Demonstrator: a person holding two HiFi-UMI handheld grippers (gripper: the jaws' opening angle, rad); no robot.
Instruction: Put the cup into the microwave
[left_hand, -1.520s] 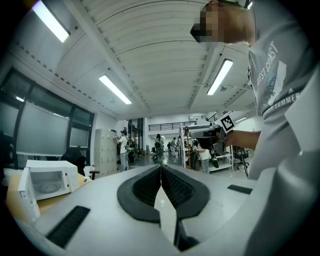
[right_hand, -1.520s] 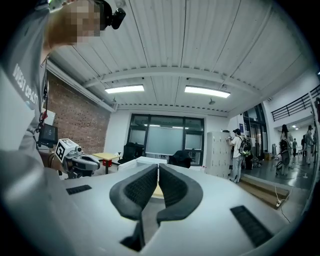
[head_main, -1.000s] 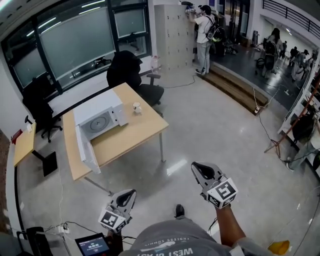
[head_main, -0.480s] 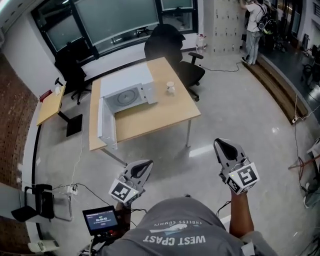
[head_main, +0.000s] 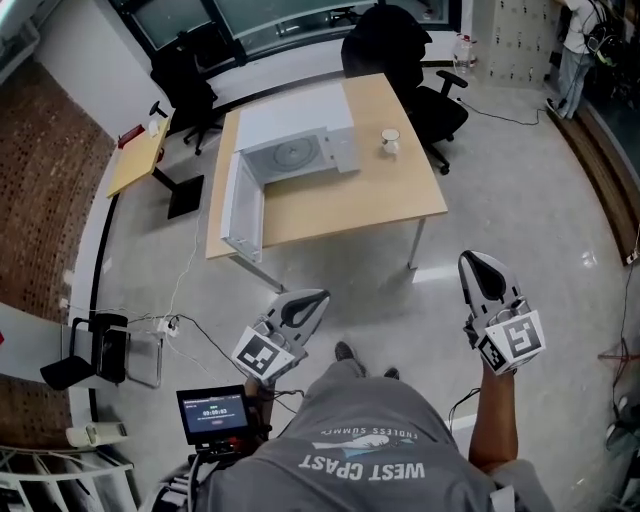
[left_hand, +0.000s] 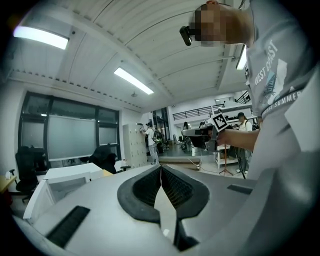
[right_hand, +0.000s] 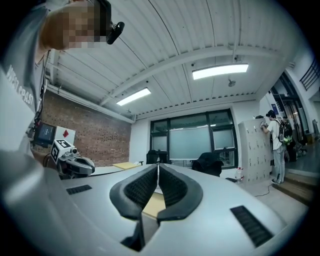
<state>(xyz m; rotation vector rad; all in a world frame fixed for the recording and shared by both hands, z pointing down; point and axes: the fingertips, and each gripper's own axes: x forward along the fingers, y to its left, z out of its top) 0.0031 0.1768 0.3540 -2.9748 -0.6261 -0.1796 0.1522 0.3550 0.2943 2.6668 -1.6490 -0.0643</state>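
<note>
Nearest to the camera, the person's grey shirt fills the lower edge of the head view, and a small screen (head_main: 213, 413) hangs at the left side of the body. In front of the body the left gripper (head_main: 303, 303) and the right gripper (head_main: 482, 272) are held over bare floor. Both have their jaws pressed together with nothing between them, as each gripper view shows. Compared with one second ago, the view has swung. The table (head_main: 380, 205), which was then further off at the upper left, now lies straight ahead and closer, while the lockers and the people near them have almost left the picture at the right. It seems the person is walking and turning toward the table, so the task is only in the approach. On the table the microwave (head_main: 300, 125) stands with its door (head_main: 243, 205) swung open toward the person. The cup (head_main: 390, 142) stands upright just beside the microwave on its right, still untouched and well apart from both grippers. A black chair (head_main: 395, 45) stands behind the table.
</note>
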